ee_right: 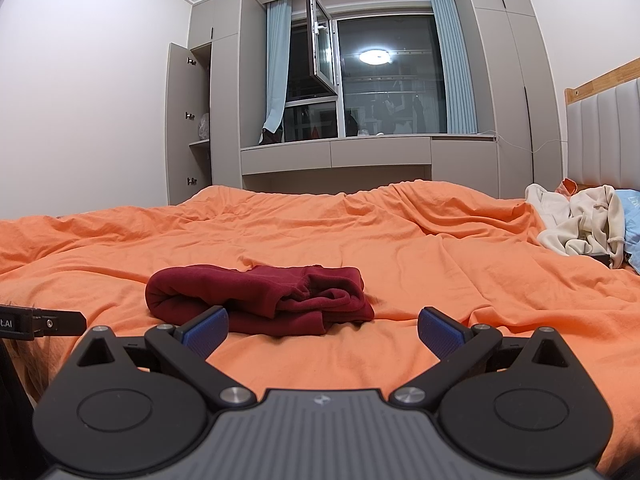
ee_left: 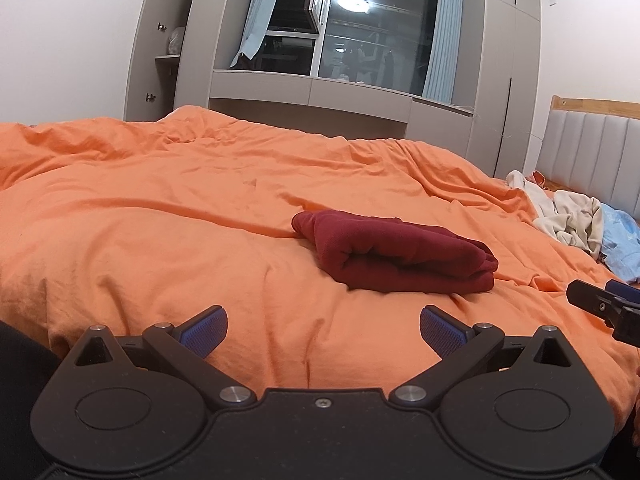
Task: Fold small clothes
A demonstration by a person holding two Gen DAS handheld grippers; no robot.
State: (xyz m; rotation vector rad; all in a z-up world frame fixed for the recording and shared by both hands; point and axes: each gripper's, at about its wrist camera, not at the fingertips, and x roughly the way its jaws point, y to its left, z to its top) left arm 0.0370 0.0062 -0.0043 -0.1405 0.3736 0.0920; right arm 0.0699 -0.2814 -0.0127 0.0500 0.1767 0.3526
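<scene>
A dark red garment [ee_left: 396, 256] lies folded into a thick bundle on the orange bed cover [ee_left: 160, 240]. In the right wrist view the same red garment [ee_right: 260, 298] sits just beyond my right gripper [ee_right: 323, 330], slightly to its left. My left gripper [ee_left: 323, 330] is open over bare cover, with the bundle ahead and to its right. Both grippers have blue pads spread wide and hold nothing. The tip of the right gripper [ee_left: 604, 304] shows at the right edge of the left wrist view, and the left gripper's tip [ee_right: 44, 322] shows at the left edge of the right wrist view.
A heap of cream clothes [ee_right: 580, 224] and a light blue piece [ee_left: 620, 240] lie at the right by the padded headboard [ee_right: 600, 136]. Grey cabinets and a window [ee_right: 376, 76] stand beyond the bed. A cupboard door [ee_right: 188, 120] at the left stands open.
</scene>
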